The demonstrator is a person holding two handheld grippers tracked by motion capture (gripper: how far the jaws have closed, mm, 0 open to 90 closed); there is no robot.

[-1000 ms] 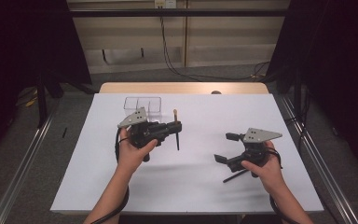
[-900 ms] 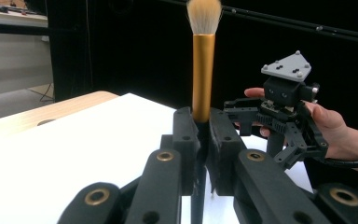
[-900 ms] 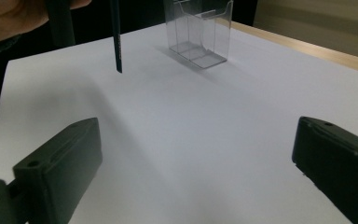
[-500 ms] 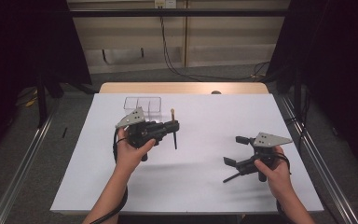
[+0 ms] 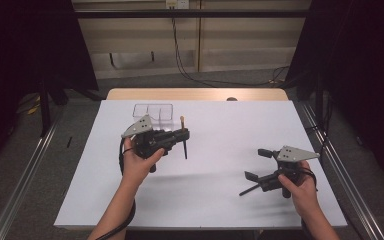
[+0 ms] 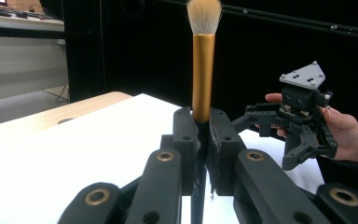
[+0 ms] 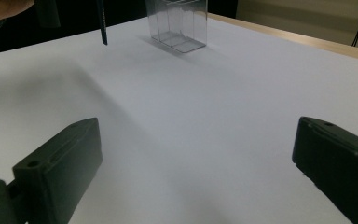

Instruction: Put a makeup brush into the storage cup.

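Above the white counter (image 5: 205,195), toward its left half, the left tool (image 5: 180,136) is clenched on a makeup brush (image 5: 183,139), gripping it at the dark handle just below the gold ferrule. From the left tool's own camera the brush (image 6: 203,70) stands upright between the two black jaws, its pale bristles at the top and the handle running down out of sight between the pads. Seen from the high view, the brush's thin dark end hangs clear of the counter.

Just beyond the brush, near the far edge of the white sheet, stands a clear plastic organiser (image 5: 153,111) with several compartments; it is close to the left tool but not touching it. The right tool's camera shows the same organiser (image 7: 179,23) with bare counter all the way between it and the jaws.

Well apart on the right half of the counter, the right tool (image 5: 261,164) is released, jaws spread wide with nothing between them. A strip of bare wood (image 5: 195,94) shows at the counter's far edge, and cables (image 5: 190,75) trail over the floor behind it.
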